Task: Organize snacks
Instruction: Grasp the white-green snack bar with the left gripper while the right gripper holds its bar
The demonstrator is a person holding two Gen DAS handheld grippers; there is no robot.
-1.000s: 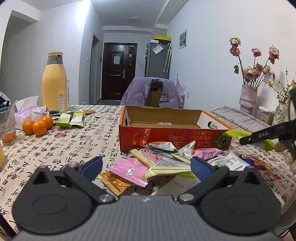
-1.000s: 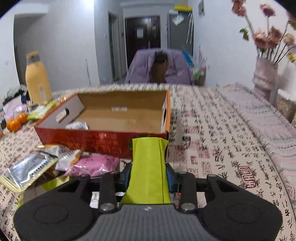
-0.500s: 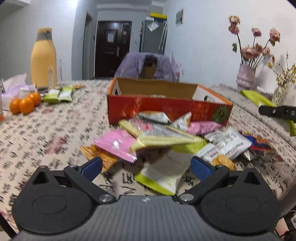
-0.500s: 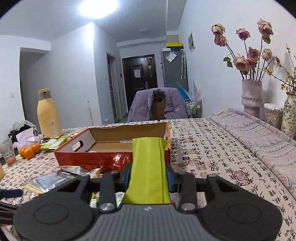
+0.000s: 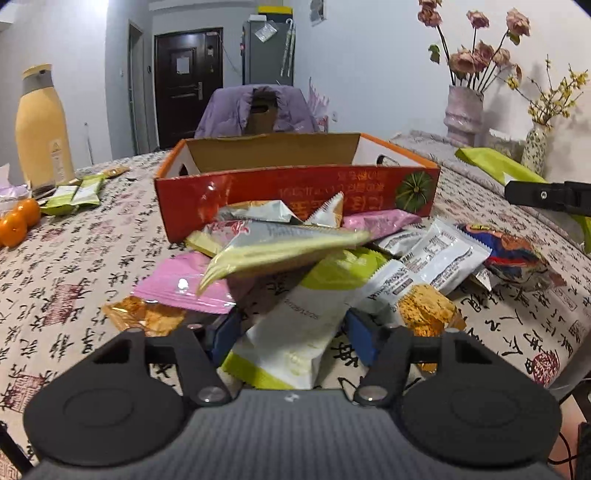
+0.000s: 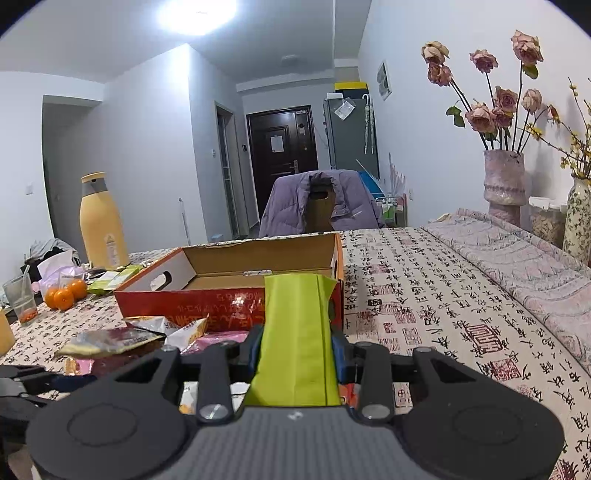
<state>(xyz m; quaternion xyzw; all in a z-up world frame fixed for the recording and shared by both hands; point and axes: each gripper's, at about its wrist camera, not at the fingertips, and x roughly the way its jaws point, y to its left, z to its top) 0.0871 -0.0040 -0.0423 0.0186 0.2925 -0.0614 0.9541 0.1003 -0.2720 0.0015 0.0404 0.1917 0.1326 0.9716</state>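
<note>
Left gripper (image 5: 291, 332) lowered since earlier onto the snack pile before the orange cardboard box (image 5: 295, 188), jaws just narrowed around a white-and-green packet (image 5: 295, 328), contact unclear, right gripper (image 6: 297, 354) pinching a lime-green packet (image 6: 295, 332) near the box.

Calligraphy-print tablecloth (image 5: 92, 266) bears red box (image 5: 295, 199); snack packets (image 5: 295, 258); seemingly tangerines (image 5: 18, 221).

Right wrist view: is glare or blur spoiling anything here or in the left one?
Right wrist view: the ceiling light blows out white, yet the box and green packet stay sharp. Left wrist view: evenly lit, glare spots on the pink packet, strong fisheye bending at the edges.
</note>
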